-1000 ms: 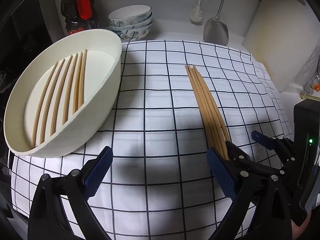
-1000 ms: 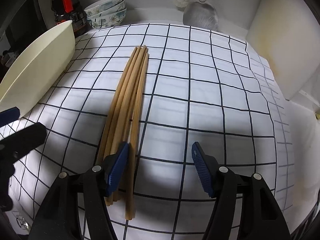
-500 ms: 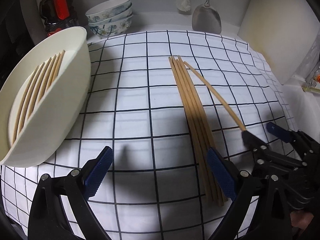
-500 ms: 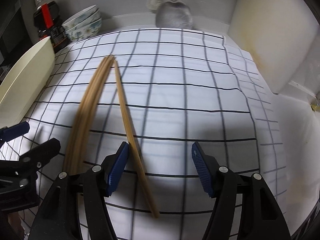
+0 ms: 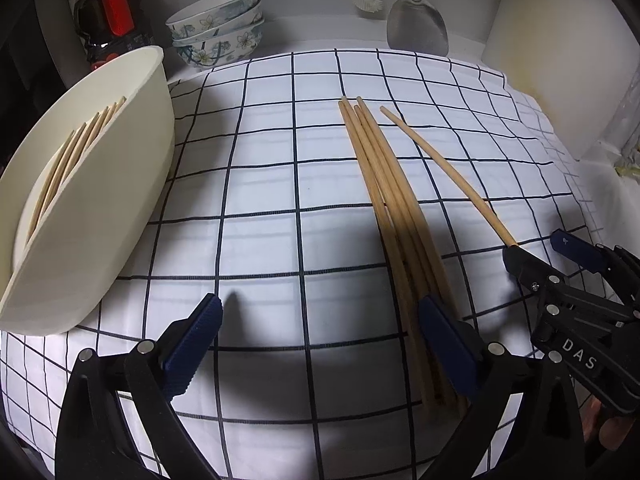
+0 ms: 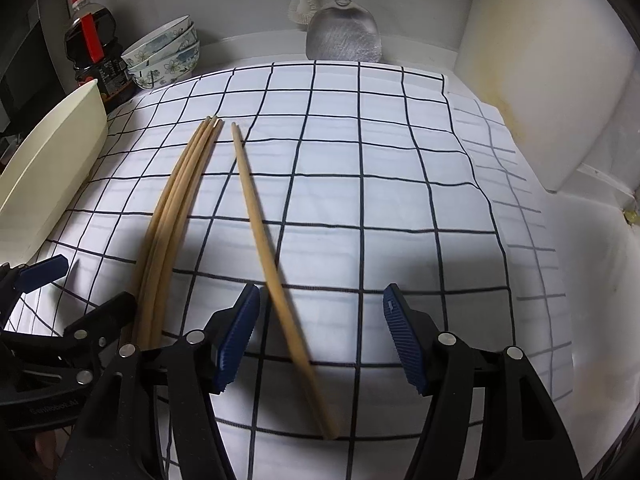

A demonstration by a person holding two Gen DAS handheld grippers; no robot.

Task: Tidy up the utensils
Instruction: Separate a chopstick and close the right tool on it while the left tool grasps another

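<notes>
Taking the cream tray (image 5: 100, 208) as the landmark: it sits tilted at the far left of the checked cloth (image 5: 272, 184) that covers the tabletop, with several chopsticks already lying side by side inside it. Behind the tray stand a dark sauce bottle (image 5: 106, 20) and stacked floral bowls (image 5: 218, 26). Right of the tray, the left gripper (image 5: 320, 340) hovers low over the cloth, its fingers apart and holding nothing; its right finger lies just beside the near ends of the bundle of chopsticks (image 5: 388, 208). Further right of the tray lies the single chopstick (image 6: 260, 236), splayed away from the bundle, passing between the fingers of the right gripper (image 6: 320, 340), which stand apart and do not press on it. Farthest from the tray, a metal spatula (image 6: 344, 36) and a brush (image 6: 302, 4) lean at the back wall, and a pale board (image 6: 552, 80) stands at the right.

The sticks look light, stiff and smooth, likely to roll or pivot if pinched near an end; a hold around the thicker near third, squarely across the shaft, seems safest. The path back to the tray crosses the bundle and the left gripper, so the stick probably has to be lifted over them
</notes>
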